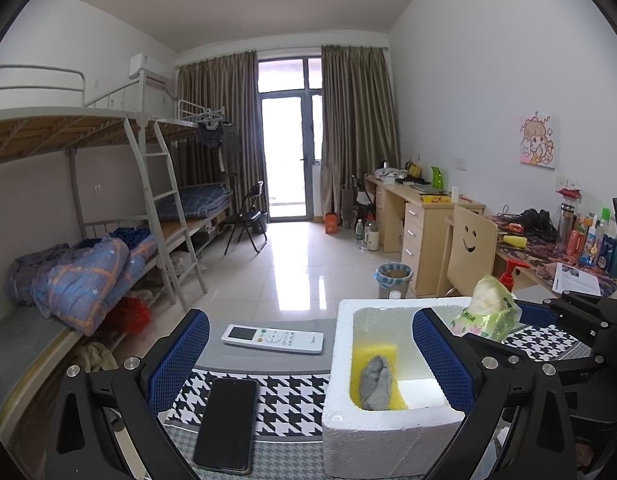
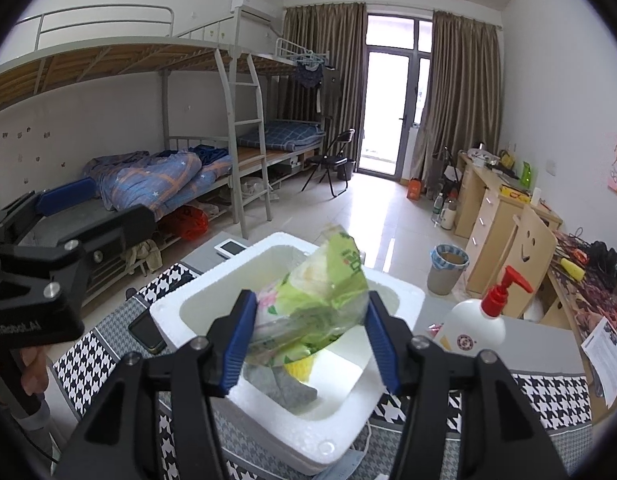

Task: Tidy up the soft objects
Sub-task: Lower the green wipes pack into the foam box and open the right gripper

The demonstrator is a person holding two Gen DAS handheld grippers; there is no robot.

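Note:
A crinkled green plastic packet [image 2: 320, 292] hangs tilted above the white foam box [image 2: 212, 292], and my right gripper [image 2: 310, 320] is shut on it, a blue pad against each side. Inside the box lie a yellow sponge [image 1: 374, 354] and a grey cloth [image 1: 374, 386] on top of it. In the left wrist view the packet [image 1: 488, 312] shows over the box's far right rim [image 1: 388, 432]. My left gripper [image 1: 312, 356] stands open in front of the box, its blue pads wide apart with nothing gripped between them.
A black phone [image 1: 226, 424] and a white remote [image 1: 272, 338] lie left of the box on the houndstooth table cover [image 1: 292, 396]. A white pump bottle with a red top [image 2: 476, 324] stands to the box's right. A hand [image 2: 28, 368] holds the left gripper's handle.

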